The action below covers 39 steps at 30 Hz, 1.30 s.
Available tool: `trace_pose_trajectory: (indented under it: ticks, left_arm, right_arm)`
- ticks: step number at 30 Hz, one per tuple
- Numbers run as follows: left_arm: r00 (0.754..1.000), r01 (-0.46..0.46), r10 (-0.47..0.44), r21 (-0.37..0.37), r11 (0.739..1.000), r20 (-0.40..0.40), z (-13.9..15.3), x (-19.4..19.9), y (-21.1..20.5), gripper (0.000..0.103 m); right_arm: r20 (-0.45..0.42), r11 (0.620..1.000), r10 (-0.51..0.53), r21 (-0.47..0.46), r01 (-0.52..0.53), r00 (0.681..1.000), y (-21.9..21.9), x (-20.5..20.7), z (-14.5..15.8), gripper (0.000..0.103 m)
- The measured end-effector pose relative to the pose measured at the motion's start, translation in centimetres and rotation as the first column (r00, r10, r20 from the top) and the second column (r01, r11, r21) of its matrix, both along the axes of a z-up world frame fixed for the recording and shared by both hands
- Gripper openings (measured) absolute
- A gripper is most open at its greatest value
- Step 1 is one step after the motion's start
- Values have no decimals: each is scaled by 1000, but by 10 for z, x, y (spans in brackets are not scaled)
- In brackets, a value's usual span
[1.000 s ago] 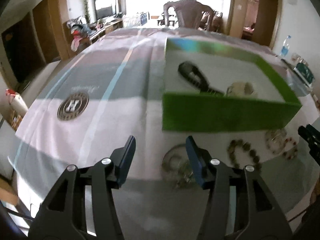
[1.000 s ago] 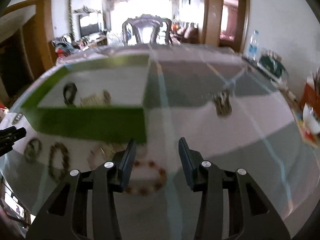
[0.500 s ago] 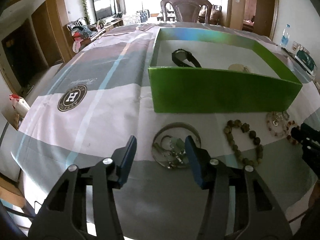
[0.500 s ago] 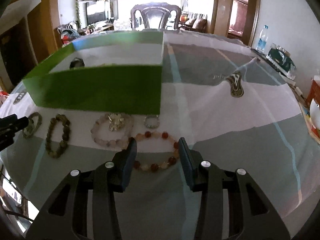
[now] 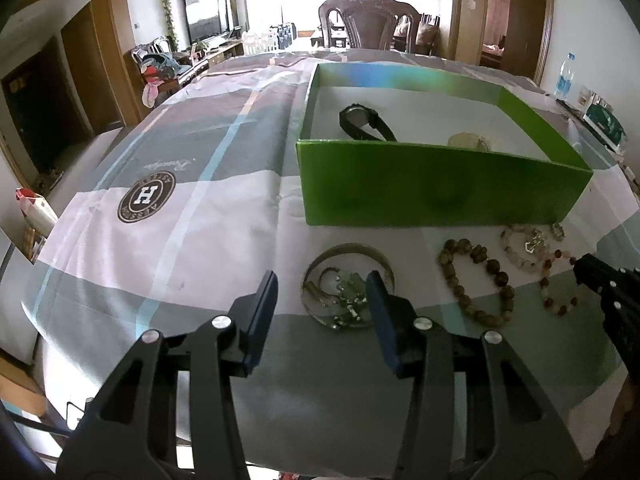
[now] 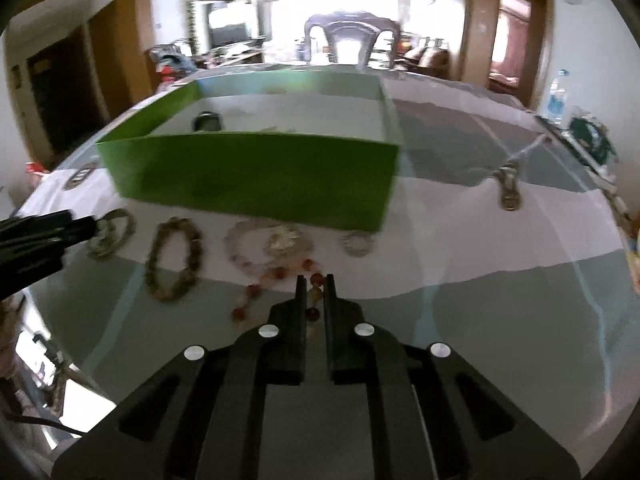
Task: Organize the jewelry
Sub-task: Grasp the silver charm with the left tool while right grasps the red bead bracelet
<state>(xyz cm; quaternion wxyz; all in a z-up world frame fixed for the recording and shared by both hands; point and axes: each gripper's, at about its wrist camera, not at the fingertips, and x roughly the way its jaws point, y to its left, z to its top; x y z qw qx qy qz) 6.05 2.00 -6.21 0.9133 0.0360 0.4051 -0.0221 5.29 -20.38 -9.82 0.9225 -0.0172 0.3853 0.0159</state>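
Right gripper (image 6: 312, 286) has just closed on the red bead bracelet (image 6: 256, 296); a thin pinch could slip on lifting. Left gripper (image 5: 322, 294) hovers half-open, empty

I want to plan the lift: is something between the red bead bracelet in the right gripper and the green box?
Only the box's own near wall. The right gripper is shut on the red bead bracelet; a pale bead bracelet lies flat between.
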Motion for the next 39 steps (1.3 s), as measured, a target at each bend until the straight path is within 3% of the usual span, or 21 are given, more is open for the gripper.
trace_pose_trajectory:
  ticks: [4,10,14,19,21,23,25,26,28,31,33,39]
  left_arm:
    - [1000,7,-7,2,1000,-2,-1,-1,-1,47]
    - [999,31,-31,4,1000,-21,-6,1,-10,47]
    - [999,32,-32,11,999,-31,-11,5,-15,47]
    - [999,35,-35,14,999,-37,-14,7,-19,47]
    - [999,38,-38,13,999,-37,-15,8,-20,46]
    - [998,48,-48,-1,999,-38,-16,8,-20,40]
    - [997,68,-69,-33,997,-39,-16,8,-19,20]
    - [996,72,-74,-40,997,-41,-15,8,-19,17]
    - [996,71,-73,-46,996,-42,-16,8,-17,16]
    - [997,60,-62,-51,997,-41,-14,8,-13,13]
    - [998,47,-49,-47,998,-31,-10,5,-9,7]
    - [1000,25,-24,-49,998,11,8,-4,3,7]
  right_arm:
    - [1,1000,0,2,0,1000,-1,0,0,21]
    - [-23,1000,-19,6,19,1000,-2,4,-8,21]
    - [-31,1000,-27,6,27,999,-2,8,-13,30]
    - [-26,1000,-26,2,26,999,-2,10,-17,30]
    - [-22,1000,-27,2,27,999,-2,11,-18,30]
    - [-19,1000,-27,2,27,999,-1,12,-18,30]
    - [-17,1000,-26,1,26,1000,-1,11,-19,30]
    - [-17,1000,-24,2,24,1000,-1,10,-19,29]
    - [-20,1000,-7,22,8,1000,-1,10,-19,18]
    - [-22,1000,2,18,-1,1000,2,9,-17,9]
    - [-24,1000,-2,22,2,1000,1,8,-16,8]
    - [12,999,-17,30,17,1000,-5,2,-3,8]
